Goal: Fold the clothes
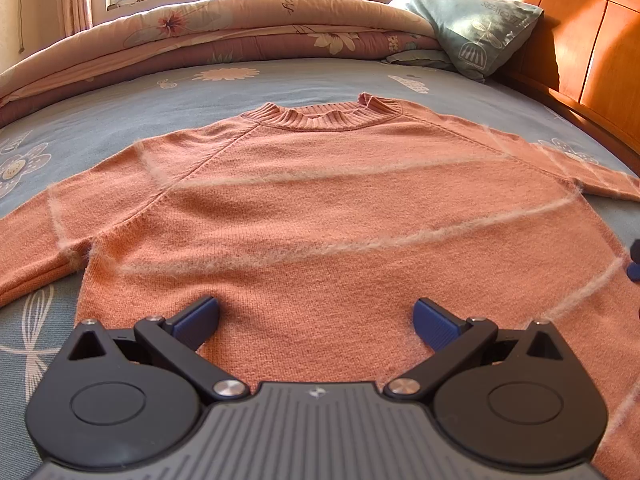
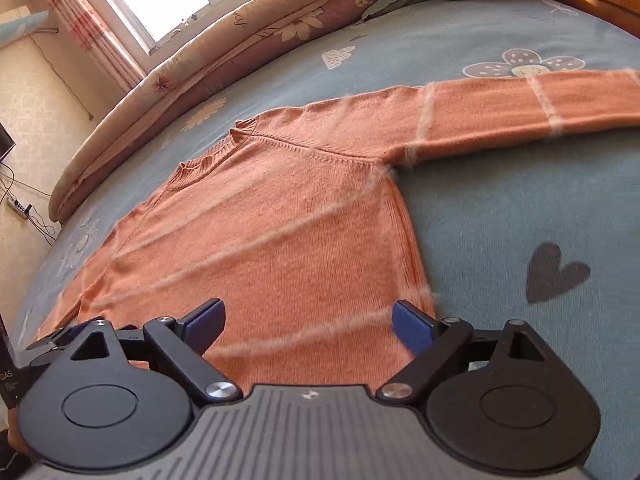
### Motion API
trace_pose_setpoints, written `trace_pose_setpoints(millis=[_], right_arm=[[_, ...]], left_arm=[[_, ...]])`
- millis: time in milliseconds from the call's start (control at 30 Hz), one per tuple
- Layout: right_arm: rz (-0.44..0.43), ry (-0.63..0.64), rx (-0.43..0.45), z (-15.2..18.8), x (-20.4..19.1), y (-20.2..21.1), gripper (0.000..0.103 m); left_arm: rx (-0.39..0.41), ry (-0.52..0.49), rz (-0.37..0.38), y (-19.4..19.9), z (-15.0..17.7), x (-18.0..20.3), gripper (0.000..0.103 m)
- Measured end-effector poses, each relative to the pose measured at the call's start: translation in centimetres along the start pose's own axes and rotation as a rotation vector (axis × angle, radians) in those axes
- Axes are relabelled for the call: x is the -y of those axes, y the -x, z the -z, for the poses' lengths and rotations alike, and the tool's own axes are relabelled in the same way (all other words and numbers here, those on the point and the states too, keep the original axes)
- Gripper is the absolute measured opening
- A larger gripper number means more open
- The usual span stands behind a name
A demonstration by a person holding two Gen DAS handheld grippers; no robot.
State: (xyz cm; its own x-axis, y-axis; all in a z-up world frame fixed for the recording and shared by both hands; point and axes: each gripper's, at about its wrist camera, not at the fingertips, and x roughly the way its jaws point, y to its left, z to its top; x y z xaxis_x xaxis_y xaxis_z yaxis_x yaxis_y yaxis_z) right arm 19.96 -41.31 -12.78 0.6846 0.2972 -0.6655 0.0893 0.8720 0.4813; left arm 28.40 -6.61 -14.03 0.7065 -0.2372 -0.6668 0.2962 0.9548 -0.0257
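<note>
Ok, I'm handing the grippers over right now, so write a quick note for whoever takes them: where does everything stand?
Left gripper: jaws open, empty, over the sweater's hem.
Right gripper: jaws open, empty, at the hem's right corner.
Orange sweater lies flat on the blue bedsheet, neck away from you, both sleeves spread out sideways.
Done: laid out flat.
Left: all folds, sleeves and body.

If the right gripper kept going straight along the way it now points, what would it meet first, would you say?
Most likely the orange sweater: the right gripper has open jaws just over the hem, aimed up the body towards the collar. Nothing else lies in that line, though its height above the knit is hard to judge.
</note>
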Motion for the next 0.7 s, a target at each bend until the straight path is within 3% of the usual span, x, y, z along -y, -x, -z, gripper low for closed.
trace_pose_setpoints(millis=[333,500,700], right_arm=[[0.038,-0.087,-0.050,5.8,-0.9,5.2,0.095],[-0.034,-0.130,-0.067,6.7,-2.4,5.4,0.095],[-0.008,-0.123,-0.101,8.8,-3.3,5.9,0.096]], left_arm=[[0.000,0.001,-0.001,0.0,-0.1,-0.1,0.103],[0.000,0.000,0.000,0.0,-0.1,0.0,0.103],[0.002,0.000,0.004,0.0,0.0,-0.1,0.103]])
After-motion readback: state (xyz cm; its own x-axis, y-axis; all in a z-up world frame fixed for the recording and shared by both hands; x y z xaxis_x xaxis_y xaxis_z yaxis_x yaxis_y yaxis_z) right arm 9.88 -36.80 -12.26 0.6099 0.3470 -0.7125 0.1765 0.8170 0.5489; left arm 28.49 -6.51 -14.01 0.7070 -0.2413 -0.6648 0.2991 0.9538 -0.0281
